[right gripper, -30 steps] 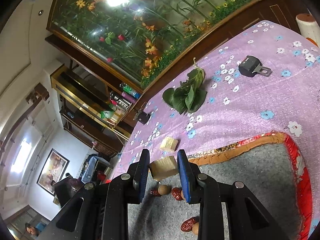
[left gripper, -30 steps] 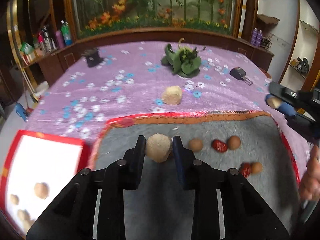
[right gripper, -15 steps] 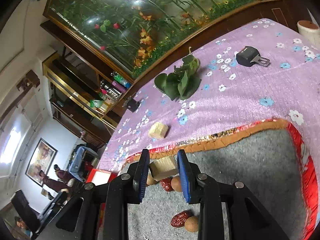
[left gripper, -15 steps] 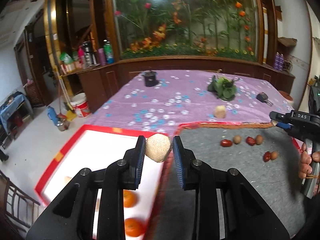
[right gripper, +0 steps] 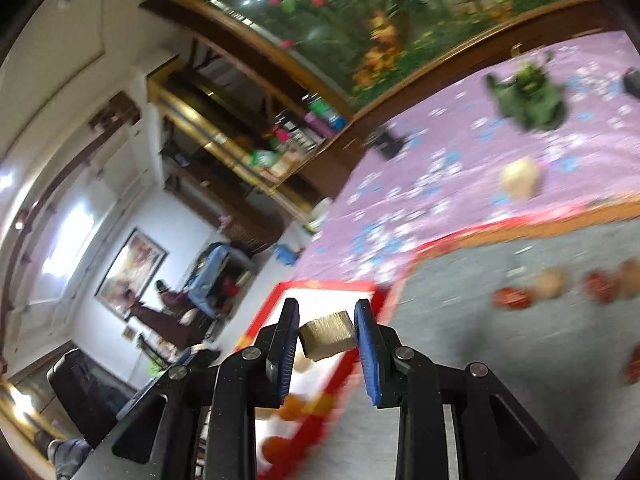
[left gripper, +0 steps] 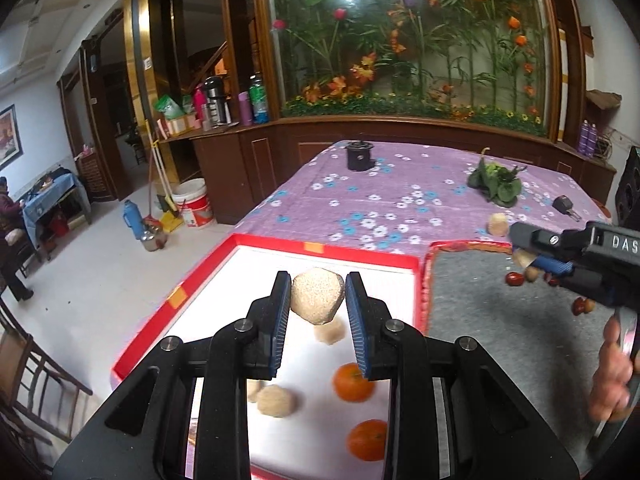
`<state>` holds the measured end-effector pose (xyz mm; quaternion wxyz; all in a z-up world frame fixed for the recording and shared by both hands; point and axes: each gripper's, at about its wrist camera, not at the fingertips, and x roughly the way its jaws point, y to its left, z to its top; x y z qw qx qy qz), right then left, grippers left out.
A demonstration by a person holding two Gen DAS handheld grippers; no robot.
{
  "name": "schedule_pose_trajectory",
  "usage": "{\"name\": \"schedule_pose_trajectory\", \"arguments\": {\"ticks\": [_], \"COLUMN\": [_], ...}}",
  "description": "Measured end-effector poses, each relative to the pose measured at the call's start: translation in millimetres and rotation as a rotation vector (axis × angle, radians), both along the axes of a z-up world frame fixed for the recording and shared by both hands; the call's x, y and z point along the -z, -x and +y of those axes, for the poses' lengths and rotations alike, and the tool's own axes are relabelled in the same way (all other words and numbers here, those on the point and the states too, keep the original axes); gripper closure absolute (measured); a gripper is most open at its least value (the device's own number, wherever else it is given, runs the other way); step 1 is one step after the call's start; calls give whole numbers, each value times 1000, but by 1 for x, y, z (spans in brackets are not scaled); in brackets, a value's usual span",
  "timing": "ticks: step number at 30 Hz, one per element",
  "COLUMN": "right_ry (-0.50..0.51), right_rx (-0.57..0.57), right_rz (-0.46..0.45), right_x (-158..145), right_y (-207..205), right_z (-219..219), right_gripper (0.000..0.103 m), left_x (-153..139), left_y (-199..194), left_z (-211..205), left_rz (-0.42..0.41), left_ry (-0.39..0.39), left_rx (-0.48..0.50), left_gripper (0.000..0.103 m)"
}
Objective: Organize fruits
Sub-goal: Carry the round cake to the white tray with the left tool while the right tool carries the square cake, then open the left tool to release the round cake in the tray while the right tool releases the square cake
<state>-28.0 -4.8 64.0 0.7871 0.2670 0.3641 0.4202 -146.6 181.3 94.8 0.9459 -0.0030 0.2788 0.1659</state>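
Observation:
My left gripper [left gripper: 318, 298] is shut on a beige, rough-skinned round fruit [left gripper: 317, 295] and holds it above the white tray with a red rim [left gripper: 328, 245]. Two oranges [left gripper: 353, 382] and several beige fruits [left gripper: 276, 400] lie in the tray. My right gripper [right gripper: 326, 338] is shut on a tan, blocky fruit piece [right gripper: 328, 335] over the tray's right edge [right gripper: 344, 364]; it also shows in the left wrist view [left gripper: 532, 258]. Red dates and brown round fruits [left gripper: 514, 278] lie on the grey mat [left gripper: 500, 340].
A purple flowered cloth [left gripper: 380, 200] covers the table. On it lie a beige fruit [left gripper: 497, 224], a bunch of green leaves [left gripper: 496, 184], a black cylinder [left gripper: 360, 156] and a black key fob [left gripper: 563, 204]. The table's left edge drops to the floor.
Both grippers have swung left with their loads. The left one went from the mat to above the tray; the right one went from over the mat to the tray's edge.

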Motion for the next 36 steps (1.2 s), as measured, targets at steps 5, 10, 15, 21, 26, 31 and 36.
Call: {"name": "schedule_pose_trajectory", "arguments": {"ticks": [5,10,15,21,26,31,36], "right_ry": [1,-4,17,63,101,126,135], "right_rx": [-90,-159,-189,-204,-225,-242,-252], "right_rz": [-8,13,23,5,-24,-41,-50], "right_x": [7,27,41,45,45,46,45], "right_y": [16,23,22,23,29,29,32], "right_z": [54,87,98,104,108,113,116], "right_gripper": [76,76,76,76,76,76,76], "left_x": [8,19,28,32,33,34,37], "left_y": [2,3,0,-2,-2,-2,-2], "left_z": [17,33,41,45,44,45,46], "left_rz": [7,28,46,50,54,56,60], "left_ry": [-8,-1,1,3,-2,-1,0], "left_rx": [-36,-61,-73,-82,-81,-83,-88], "left_gripper": [76,76,76,76,76,76,76]}}
